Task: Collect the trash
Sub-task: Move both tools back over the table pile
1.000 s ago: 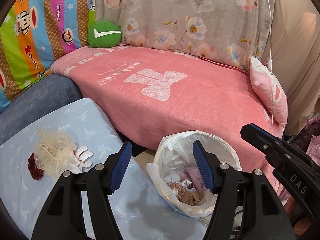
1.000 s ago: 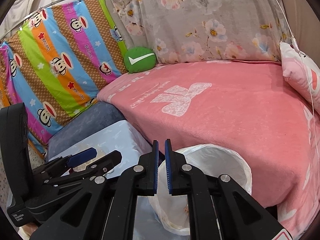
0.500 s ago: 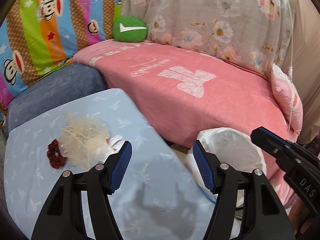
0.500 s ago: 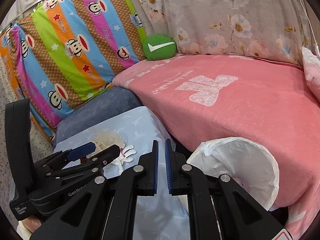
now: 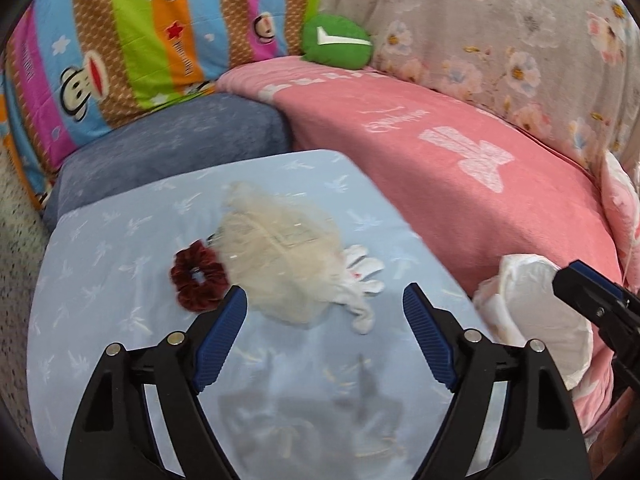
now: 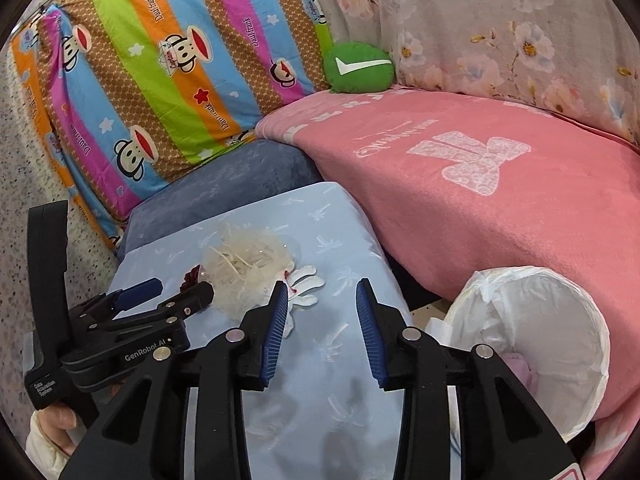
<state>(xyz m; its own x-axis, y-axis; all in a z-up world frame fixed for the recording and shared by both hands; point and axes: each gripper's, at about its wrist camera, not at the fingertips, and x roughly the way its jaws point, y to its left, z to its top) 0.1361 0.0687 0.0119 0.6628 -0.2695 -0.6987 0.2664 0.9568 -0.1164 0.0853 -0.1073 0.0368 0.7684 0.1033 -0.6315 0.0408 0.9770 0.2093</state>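
Observation:
A cream clump of shredded filler (image 5: 280, 256) (image 6: 246, 270) lies on the light blue cushion (image 5: 120, 320) (image 6: 340, 240). A dark red scrunchie (image 5: 198, 280) (image 6: 192, 276) touches its left side and a small white glove-shaped piece (image 5: 362, 276) (image 6: 306, 280) its right. My left gripper (image 5: 325, 320) (image 6: 168, 292) hovers just short of the clump, its jaws opening, nothing between them. My right gripper (image 6: 322, 312) is over the cushion to the right of the pile, jaws opening and empty; its tip (image 5: 592, 296) shows in the left wrist view. A bin lined with a white bag (image 5: 536, 320) (image 6: 532, 340) stands to the right.
A pink blanket (image 5: 460, 168) (image 6: 500, 200) covers the sofa behind, with a green round cushion (image 5: 336, 46) (image 6: 358, 68), a striped monkey-print pillow (image 5: 140, 40) (image 6: 160, 80) and a blue-grey cushion (image 5: 172, 148) (image 6: 240, 172). A hand (image 6: 52, 424) holds the left gripper.
Both grippers swung left from over the bin to the blue cushion, closer to the pile. The right gripper's jaws went from shut to apart, and the left's spread wider.

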